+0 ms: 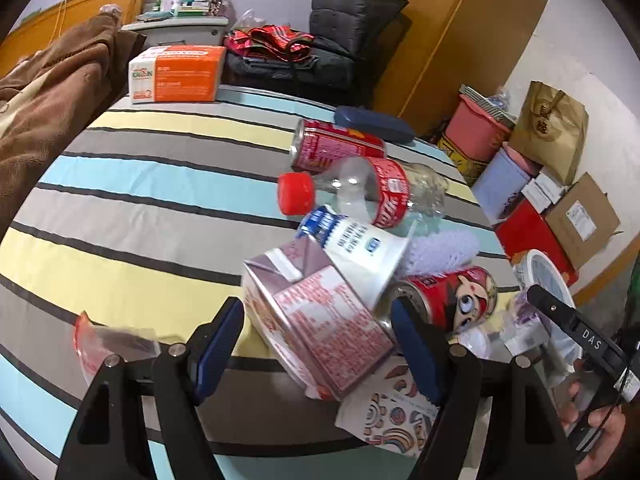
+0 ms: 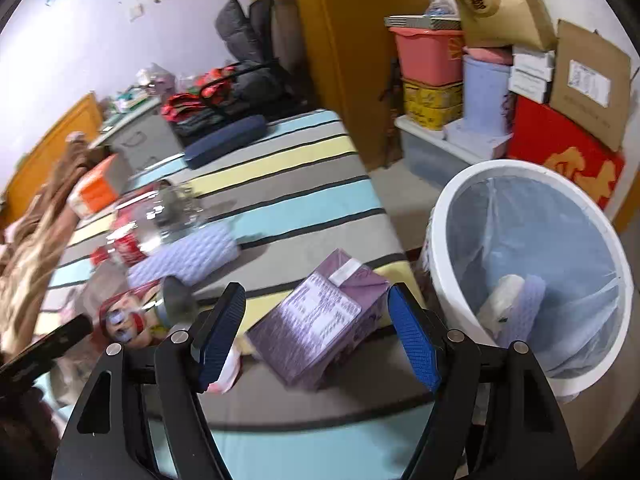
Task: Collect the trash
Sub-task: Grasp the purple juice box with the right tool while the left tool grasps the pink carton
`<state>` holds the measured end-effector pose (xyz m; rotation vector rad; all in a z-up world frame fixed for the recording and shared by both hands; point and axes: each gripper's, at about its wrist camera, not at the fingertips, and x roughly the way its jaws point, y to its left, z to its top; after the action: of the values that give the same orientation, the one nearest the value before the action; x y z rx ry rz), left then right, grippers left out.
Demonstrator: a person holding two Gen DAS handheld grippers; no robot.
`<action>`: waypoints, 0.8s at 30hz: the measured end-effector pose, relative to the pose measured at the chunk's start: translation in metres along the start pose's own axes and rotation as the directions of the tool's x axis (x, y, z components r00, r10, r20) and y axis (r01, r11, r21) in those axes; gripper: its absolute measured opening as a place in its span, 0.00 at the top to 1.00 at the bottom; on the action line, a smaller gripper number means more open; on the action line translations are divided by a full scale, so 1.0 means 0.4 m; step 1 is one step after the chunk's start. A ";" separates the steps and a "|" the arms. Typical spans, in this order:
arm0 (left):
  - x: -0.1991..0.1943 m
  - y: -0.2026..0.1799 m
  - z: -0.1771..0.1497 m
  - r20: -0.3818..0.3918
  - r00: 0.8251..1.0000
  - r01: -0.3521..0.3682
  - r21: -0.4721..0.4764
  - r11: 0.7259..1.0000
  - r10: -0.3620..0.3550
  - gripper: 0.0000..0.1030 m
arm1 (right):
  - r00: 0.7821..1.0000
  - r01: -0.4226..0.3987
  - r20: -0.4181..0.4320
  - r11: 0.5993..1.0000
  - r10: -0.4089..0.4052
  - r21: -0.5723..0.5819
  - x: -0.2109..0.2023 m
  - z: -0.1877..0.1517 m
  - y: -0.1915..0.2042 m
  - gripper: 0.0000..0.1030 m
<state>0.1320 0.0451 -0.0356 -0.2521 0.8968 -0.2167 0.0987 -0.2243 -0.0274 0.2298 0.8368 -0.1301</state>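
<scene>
1. Left gripper (image 1: 318, 346), jaws apart, straddles a pink carton (image 1: 320, 320) without pressing it; cans and a bottle (image 1: 360, 192) lie uncollected on the striped bed (image 1: 140, 184)
2. Right gripper (image 2: 316, 336), open, frames the purple carton (image 2: 320, 316), long axis toward the white bin (image 2: 532, 264), which holds a few items

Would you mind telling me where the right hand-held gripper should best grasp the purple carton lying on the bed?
Grip the purple carton across its flat long sides, from above: it lies on its side, lined up between the open right hand-held gripper.
</scene>
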 end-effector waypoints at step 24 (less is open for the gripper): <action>-0.016 0.022 0.021 -0.039 0.999 -0.033 -0.014 0.999 0.033 0.51 | 0.999 -0.038 -0.008 0.997 0.038 -0.060 -0.029 -0.002 -0.014 0.54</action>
<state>0.1353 0.0562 -0.0285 -0.2476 0.9406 -0.1848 0.0892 -0.2293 -0.0203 0.1897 0.8413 -0.0684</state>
